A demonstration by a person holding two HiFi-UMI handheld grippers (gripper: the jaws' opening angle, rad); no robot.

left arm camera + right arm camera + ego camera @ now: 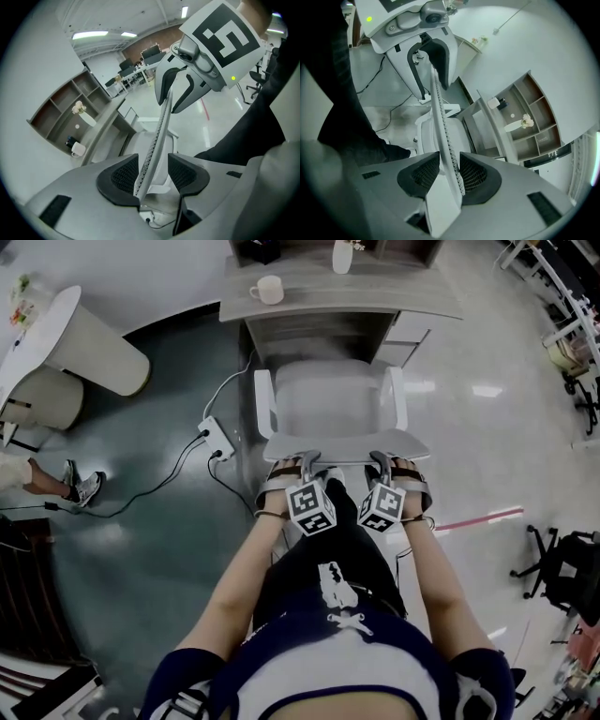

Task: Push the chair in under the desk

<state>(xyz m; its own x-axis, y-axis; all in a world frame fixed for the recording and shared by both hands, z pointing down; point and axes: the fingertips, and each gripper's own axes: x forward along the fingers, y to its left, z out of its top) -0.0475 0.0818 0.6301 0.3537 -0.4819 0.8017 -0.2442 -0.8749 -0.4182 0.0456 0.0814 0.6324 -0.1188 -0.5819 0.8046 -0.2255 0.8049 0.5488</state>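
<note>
Black ribbed pads (124, 173) of my left gripper (154, 171) stand spread wide over the top edge of the chair's backrest (157, 136). The thin perforated rim lies against the left pad, with a clear gap to the other. My right gripper (449, 171) is set much narrower, and its pads look pressed on both faces of the same backrest (440, 122), pinching it. From my head, both tools point steeply down at 12 o'clock just past my knees, the left gripper (298, 465) and the right gripper (386, 463) side by side on the backrest (347, 445). The left one is near its 9 o'clock end, the right one near its 3 o'clock end. Beyond them the pale chair (330, 399) faces away from me, its seat front already at the opening of the desk (309, 306) and its arms and back outside it. On the green floor at 10 o'clock from the chair lies a white power strip (217, 439) with cables. Farthest off, at 11 o'clock on the grey desktop, stands a white mug (268, 289), and at 12 o'clock a white vase (342, 257).
</note>
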